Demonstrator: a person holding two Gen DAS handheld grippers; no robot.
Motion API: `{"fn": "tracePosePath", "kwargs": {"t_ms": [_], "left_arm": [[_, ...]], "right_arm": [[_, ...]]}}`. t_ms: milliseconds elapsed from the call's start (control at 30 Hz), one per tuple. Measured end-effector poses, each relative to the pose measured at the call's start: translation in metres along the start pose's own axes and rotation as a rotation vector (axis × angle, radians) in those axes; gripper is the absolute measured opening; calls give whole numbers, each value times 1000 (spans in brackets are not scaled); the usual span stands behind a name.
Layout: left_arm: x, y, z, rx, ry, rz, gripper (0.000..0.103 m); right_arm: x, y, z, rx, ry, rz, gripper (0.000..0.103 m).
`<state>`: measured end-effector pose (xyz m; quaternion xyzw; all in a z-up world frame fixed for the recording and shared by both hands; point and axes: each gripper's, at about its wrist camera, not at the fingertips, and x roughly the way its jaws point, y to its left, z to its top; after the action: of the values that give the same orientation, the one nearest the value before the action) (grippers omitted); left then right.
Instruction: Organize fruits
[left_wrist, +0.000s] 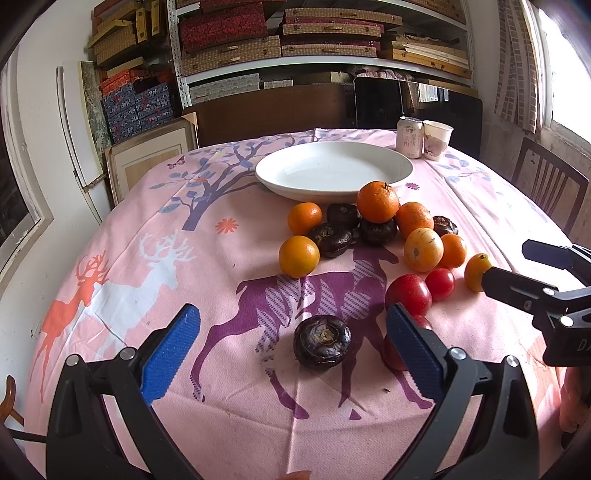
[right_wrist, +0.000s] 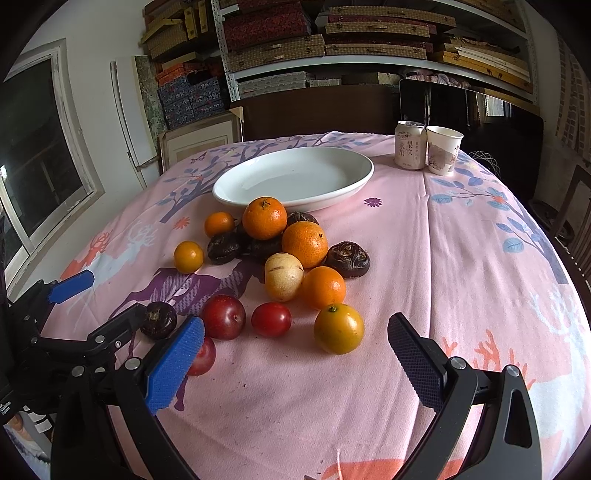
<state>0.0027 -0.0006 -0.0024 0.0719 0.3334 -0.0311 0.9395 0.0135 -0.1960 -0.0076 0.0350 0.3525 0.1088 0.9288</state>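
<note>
A white plate (left_wrist: 332, 168) (right_wrist: 295, 177) stands empty at the far middle of the table. Before it lies a heap of oranges (left_wrist: 377, 201) (right_wrist: 264, 217), dark water chestnuts (left_wrist: 330, 238) (right_wrist: 347, 258), a pale yellow fruit (left_wrist: 423, 249) (right_wrist: 283, 276) and red plums and tomatoes (left_wrist: 408, 293) (right_wrist: 223, 315). My left gripper (left_wrist: 291, 347) is open, with one dark chestnut (left_wrist: 322, 345) (right_wrist: 159, 319) between its fingers on the cloth. My right gripper (right_wrist: 295, 354) is open and empty, a small yellow-orange fruit (right_wrist: 338, 328) (left_wrist: 476, 271) just ahead of it.
A drink can (right_wrist: 409, 144) and a paper cup (right_wrist: 443, 149) stand at the far right. The table has a pink deer-print cloth (right_wrist: 461, 258). A wooden chair (left_wrist: 550, 181) stands at the right; shelves of boxes (left_wrist: 280, 40) are behind.
</note>
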Motion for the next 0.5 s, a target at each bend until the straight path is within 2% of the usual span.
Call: {"fn": "tracePosePath", "kwargs": {"t_ms": [500], "left_arm": [[0, 0, 0, 2, 3, -2, 99]], "right_arm": [[0, 0, 0, 1, 0, 2, 100]]}}
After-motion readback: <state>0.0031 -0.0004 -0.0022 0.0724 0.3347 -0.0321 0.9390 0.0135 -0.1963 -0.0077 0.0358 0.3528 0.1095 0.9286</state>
